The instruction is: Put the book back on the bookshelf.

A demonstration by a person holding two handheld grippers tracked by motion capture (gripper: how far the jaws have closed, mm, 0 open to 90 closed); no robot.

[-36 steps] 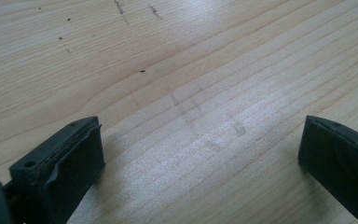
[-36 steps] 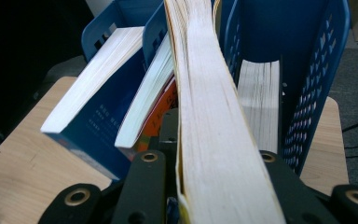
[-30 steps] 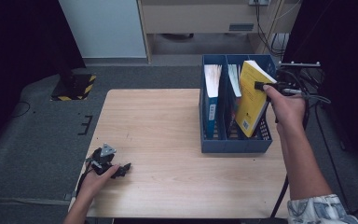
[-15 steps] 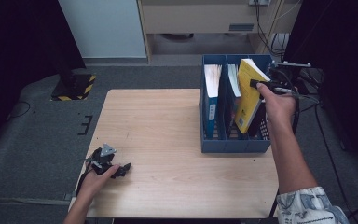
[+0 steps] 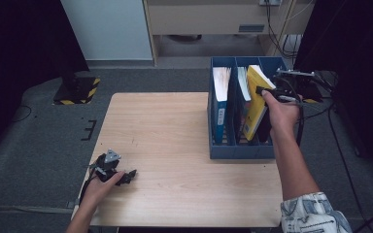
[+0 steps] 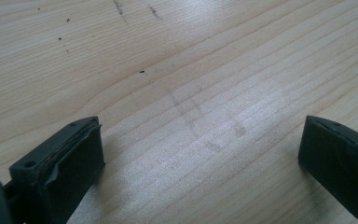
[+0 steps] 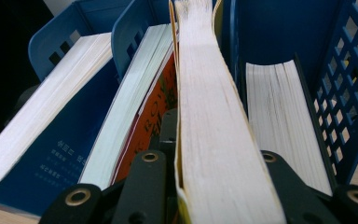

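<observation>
Yellow book (image 5: 255, 104) pinched at its upper edge by right gripper (image 5: 268, 92), tilted, lower part down in the blue rack (image 5: 240, 151), at the divider between middle and right slots. In the right gripper view, fingers (image 7: 144, 179) clamped on either side of the page block (image 7: 209, 116), covers flaring slightly above the grip.

Thick paperback by the look: moderately heavy for a two-finger pinch, soft-covered, likely to flex and fan open if gripped near a corner. Glossy cover probably slippery; page edges give better friction. Best held as now, across the full thickness near mid-edge, so the block stays shut and hangs straight. Risk: snagging on the divider or on the orange-covered book (image 7: 144, 121) just beside it, or the book twisting in the pinch under its own weight.

Blue book (image 5: 220, 104) upright in the left slot, another book (image 7: 284, 116) in the right slot.

Left gripper (image 5: 126, 175) low over bare tabletop (image 6: 177, 70) at near left, fingers (image 6: 72, 154) spread wide, nothing between.
</observation>
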